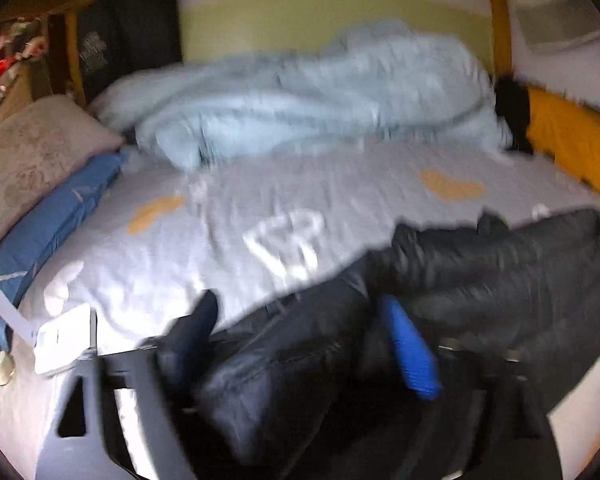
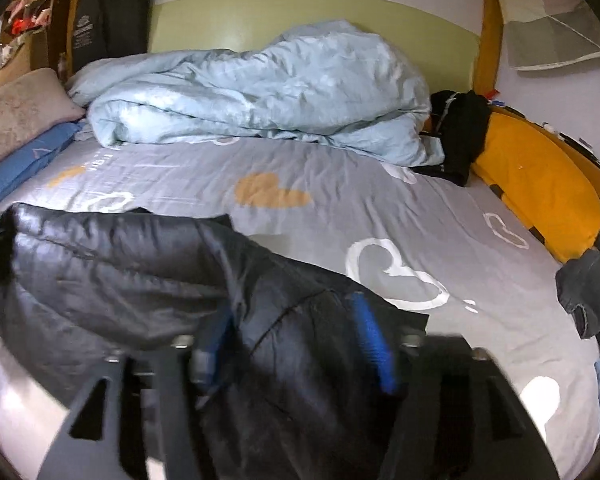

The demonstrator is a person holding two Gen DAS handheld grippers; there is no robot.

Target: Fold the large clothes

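A: Well, we start at the left gripper (image 1: 304, 344): its blue-padded fingers (image 1: 410, 350) sit on either side of a thick fold of the black puffer jacket (image 1: 500, 280), and we read them as clamped on it, though that view is blurred.

B: And our right gripper (image 2: 296, 340) has the same jacket bunched between its pads (image 2: 370, 344), so we take it as pinched shut on the padding too.

A: Outward from both, the jacket lies along the near edge of the bed (image 2: 320, 168), on the grey heart-print sheet, with part of it draping towards the near left corner in the right view.

B: Beyond it we see bare sheet, then the pale blue duvet (image 2: 260, 92) heaped along the far edge, a yellow cushion (image 2: 540, 192) along the right edge, and pillows (image 1: 32, 152) stacked at the left edge.

A: What worries us?

B: The shell looks slick and puffy, so we judge either grip could slide off if we lift fast. With uneven pulls the fold would skew, and so close to the near edge, the loose part could slump off the bed.
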